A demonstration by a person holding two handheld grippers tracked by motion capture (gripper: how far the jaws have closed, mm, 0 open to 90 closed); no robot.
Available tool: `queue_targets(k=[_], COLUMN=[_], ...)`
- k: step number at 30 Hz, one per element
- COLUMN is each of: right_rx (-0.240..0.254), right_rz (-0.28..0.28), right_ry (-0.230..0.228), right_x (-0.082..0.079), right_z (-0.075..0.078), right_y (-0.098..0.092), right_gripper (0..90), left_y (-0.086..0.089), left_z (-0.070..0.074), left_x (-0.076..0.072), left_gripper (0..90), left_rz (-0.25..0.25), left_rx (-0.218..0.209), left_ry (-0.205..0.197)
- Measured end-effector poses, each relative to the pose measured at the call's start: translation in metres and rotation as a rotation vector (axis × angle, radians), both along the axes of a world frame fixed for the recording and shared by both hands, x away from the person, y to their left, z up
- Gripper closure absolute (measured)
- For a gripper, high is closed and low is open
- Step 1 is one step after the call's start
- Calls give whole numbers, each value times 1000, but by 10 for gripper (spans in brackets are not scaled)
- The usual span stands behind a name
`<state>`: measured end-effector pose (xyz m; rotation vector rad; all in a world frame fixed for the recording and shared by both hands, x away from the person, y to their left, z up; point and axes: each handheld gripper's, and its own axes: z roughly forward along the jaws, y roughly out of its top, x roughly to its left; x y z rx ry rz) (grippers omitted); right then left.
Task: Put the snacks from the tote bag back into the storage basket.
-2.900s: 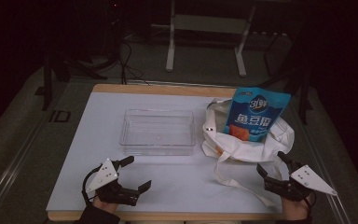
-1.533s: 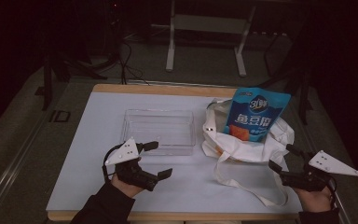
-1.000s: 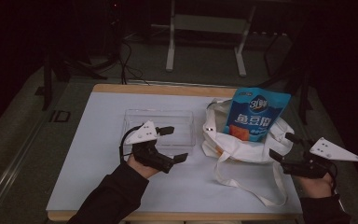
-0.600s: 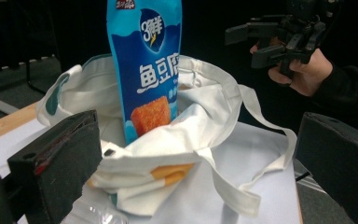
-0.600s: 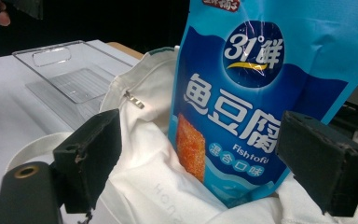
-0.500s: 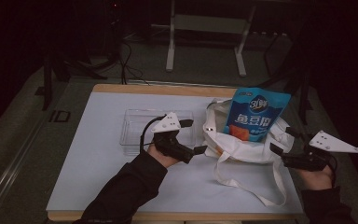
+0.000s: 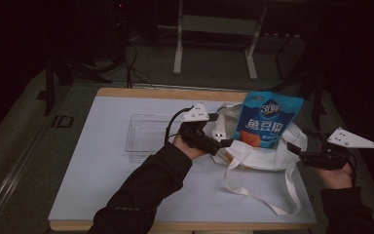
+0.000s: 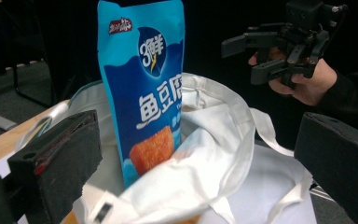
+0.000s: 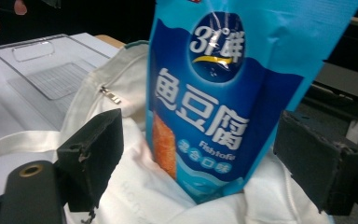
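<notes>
blue snack pouch (image 8: 142, 88) upright in white tote bag (image 8: 205, 154), left claw (image 8: 196, 163) apparently wide apart

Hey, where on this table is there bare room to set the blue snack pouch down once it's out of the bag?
The near left table, in front of the clear tray, is bare apart from the sleeve crossing it. The far left strip behind the tray is bare too. The right side is crowded: the white tote bag with the pouch, its straps, and both grippers, left and right.
</notes>
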<state>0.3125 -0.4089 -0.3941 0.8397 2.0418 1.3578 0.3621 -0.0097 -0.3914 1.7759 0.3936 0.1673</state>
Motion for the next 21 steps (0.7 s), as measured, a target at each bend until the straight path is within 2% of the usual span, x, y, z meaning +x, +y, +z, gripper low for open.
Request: queue_targets(k=[2, 4, 6, 8, 11, 12, 13, 15, 19, 21], right_rx=[1, 3, 4, 5, 0, -8, -8, -37, -26, -17], right_rz=[-1, -2, -2, 1, -3, -8, -8, -21, -22, -31], right_ry=[8, 23, 27, 33, 29, 26, 26, 15, 26, 41], right_x=[4, 10, 13, 18, 25, 27, 27, 34, 38, 48], right_z=[0, 0, 0, 2, 2, 2, 2, 0, -1, -4], right_y=[-2, -5, -5, -5, -6, -6, -6, -7, -8, -11], right_gripper=[158, 158, 158, 158, 158, 159, 159, 168, 168, 168], left_y=[-6, -16, -18, -26, -30, -34, -34, -39, -43, -50], left_z=[0, -1, -1, -4, -5, -6, -6, -8, -10, -13], left_x=[6, 18, 20, 31, 38, 45, 45, 56, 62, 73], left_gripper=[9, 10, 10, 10, 20, 38, 42, 50, 61, 90], left_rz=[-7, -9, -9, 0, 4, 4, 4, 4, 5, 34], left_rx=[15, 18, 18, 31, 36, 60, 60, 57, 61, 59], left_ry=[-11, -1, 2, 10, 14, 6, 6, 18, 19, 54])
